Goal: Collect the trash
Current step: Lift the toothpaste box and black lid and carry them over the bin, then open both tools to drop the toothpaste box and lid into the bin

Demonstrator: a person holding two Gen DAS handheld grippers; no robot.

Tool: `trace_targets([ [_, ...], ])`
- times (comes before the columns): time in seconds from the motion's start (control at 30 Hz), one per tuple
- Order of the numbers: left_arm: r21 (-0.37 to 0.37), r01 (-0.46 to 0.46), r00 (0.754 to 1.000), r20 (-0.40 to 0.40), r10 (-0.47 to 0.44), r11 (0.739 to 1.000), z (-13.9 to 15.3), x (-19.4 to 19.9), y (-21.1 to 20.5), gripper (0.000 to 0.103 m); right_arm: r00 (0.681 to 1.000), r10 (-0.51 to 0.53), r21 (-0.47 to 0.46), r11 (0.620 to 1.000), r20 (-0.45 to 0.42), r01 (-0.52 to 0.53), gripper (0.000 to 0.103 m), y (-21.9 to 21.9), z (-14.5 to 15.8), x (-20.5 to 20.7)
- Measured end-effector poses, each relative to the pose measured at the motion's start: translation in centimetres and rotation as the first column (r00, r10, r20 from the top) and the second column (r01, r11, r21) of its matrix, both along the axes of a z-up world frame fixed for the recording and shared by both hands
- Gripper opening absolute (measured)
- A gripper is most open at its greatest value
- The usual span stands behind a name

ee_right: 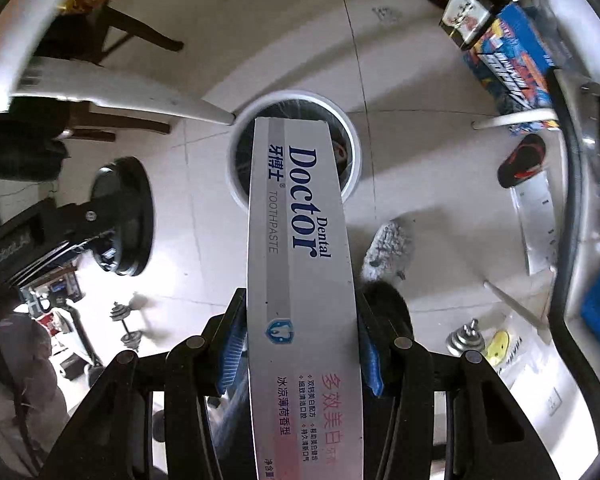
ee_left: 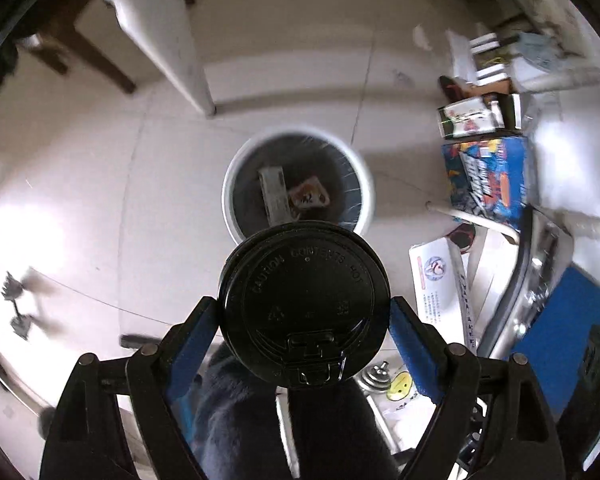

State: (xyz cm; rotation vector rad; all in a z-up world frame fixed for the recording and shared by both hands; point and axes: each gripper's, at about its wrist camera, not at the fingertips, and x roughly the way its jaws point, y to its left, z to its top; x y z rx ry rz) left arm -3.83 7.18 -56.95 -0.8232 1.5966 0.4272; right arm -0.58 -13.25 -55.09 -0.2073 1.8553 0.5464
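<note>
Left tongs point(ee_left: 304, 320) I hold clamped on a black cup lid point(ee_left: 304, 304), above the white trash bin point(ee_left: 370, 200) on the floor. Right tongs point(ee_right: 302, 340) grip a silver toothpaste box point(ee_right: 300, 240), its far end over the bin's rim point(ee_right: 354, 148).

A black lidded cup point(ee_left: 305, 304) hangs lid-up above the white round trash bin point(ee_left: 366, 184), whose dark liner holds scraps. The silver toothpaste box point(ee_right: 300, 272) points toward twelve o'clock, its far end over the bin's mouth.
</note>
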Motion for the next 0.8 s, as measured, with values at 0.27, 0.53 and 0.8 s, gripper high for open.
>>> trace_targets([
  [0.27, -0.046, 0.021, 0.999, -0.038, -0.023, 0.999, -10.4, 2.1, 2.5, 0.084, 0.999, -0.012, -0.023, 1.000, -0.046, 0.011, 0.051, 3.1, -13.4, 1.9],
  [0.53, -0.021, 0.059, 0.996, -0.062, -0.060, 0.998, -12.8, 2.0, 4.0, 0.103, 0.994, -0.006, -0.046, 0.999, -0.107, 0.001, 0.056, 4.4, -22.1, 2.9],
  [0.8, 0.154, 0.141, 0.983, -0.142, -0.119, 0.978, -10.7, 0.4, 4.3, 0.103, 0.999, -0.006, -0.092, 0.996, -0.050, 0.001, 0.103, 3.6, -21.1, 3.0],
])
